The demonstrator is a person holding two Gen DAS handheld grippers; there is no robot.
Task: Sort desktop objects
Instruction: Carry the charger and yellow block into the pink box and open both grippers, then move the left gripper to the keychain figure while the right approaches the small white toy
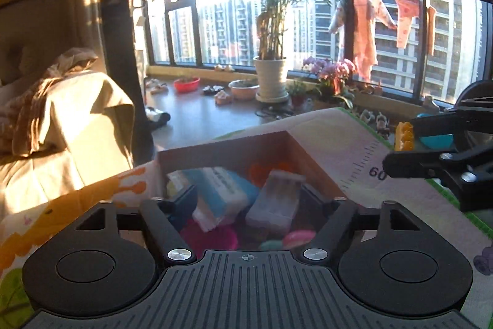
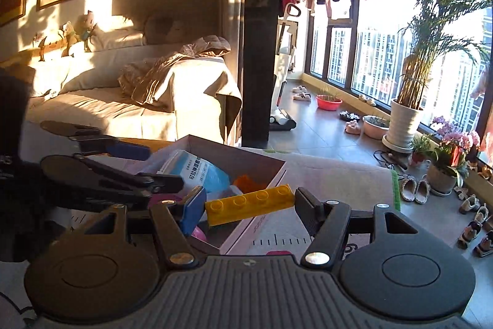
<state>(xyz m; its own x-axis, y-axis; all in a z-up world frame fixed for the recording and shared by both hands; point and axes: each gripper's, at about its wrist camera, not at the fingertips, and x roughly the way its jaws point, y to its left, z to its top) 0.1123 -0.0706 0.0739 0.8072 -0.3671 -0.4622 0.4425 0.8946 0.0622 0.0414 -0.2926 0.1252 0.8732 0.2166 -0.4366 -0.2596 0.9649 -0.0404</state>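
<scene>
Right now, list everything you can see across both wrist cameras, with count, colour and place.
box: one, pale pink cardboard, open top, on the mat
blue-and-white packet: one, lying in the box
pale ribbed item: one, whitish, in the box beside the packet
round lids or discs: several, pink and teal, bottom of the box
yellow building brick: one, held crosswise above the box's near edge
mat: one, printed ruler markings, under the box
potted palm: one, white pot, by the window
red basin: one, on the floor by the window
sofa: one, beige, draped with a cover
left claw: open, empty, over the box
right claw: shut on the yellow building brick
</scene>
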